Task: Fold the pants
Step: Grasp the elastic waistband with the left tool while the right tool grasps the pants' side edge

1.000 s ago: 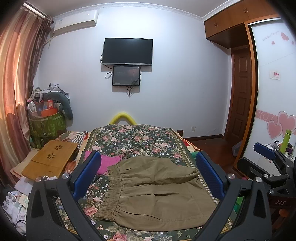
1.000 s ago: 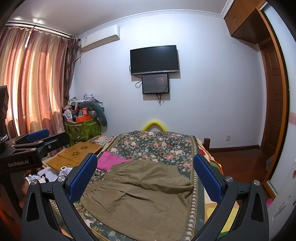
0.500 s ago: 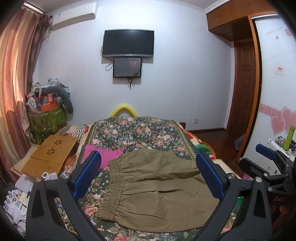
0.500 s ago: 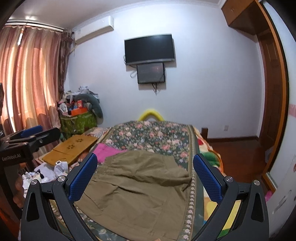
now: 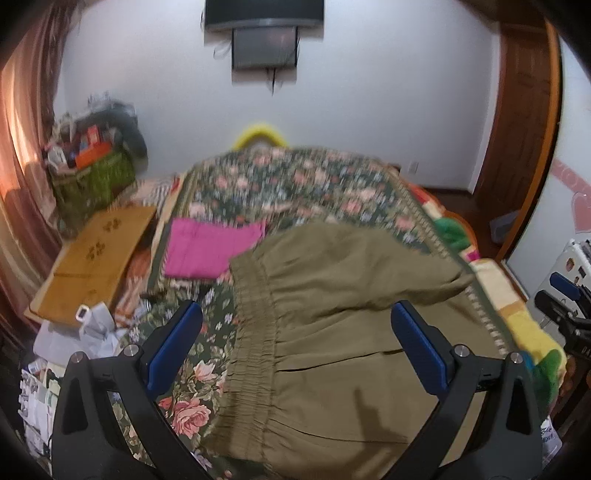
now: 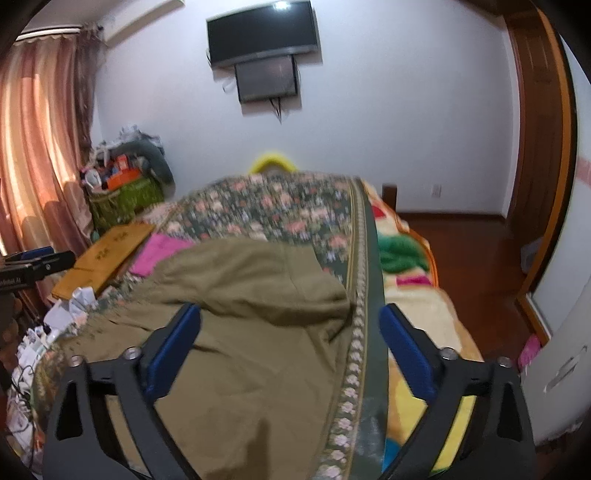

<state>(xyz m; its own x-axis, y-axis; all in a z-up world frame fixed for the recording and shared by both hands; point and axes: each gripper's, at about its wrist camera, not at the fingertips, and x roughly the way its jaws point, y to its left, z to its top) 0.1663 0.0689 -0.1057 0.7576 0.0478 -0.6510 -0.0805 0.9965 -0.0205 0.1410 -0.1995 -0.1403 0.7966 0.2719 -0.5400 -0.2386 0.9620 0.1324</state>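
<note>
— What do you have in front of you?

— My left gripper (image 5: 295, 332) hangs over the olive-green cotton pants (image 5: 332, 332) with its blue-padded fingers (image 5: 177, 343) spread wide and nothing between them. The pants lie on the dark floral bedspread (image 5: 295, 184), one part folded over the rest.

— And the other side?

— My right gripper (image 6: 290, 339) is just as wide and just as empty, above the pants (image 6: 251, 350) near the bedspread's flowered border strip (image 6: 354, 350).

— Does one camera see more?

— The left view shows the gathered elastic waistband (image 5: 251, 332) and most of the flat magenta cloth (image 5: 210, 251) beside it; the right view shows only a corner of that cloth (image 6: 159, 251). The right view alone takes in the whole black wall television (image 6: 262, 35) and the pink curtains (image 6: 37, 147).
</note>
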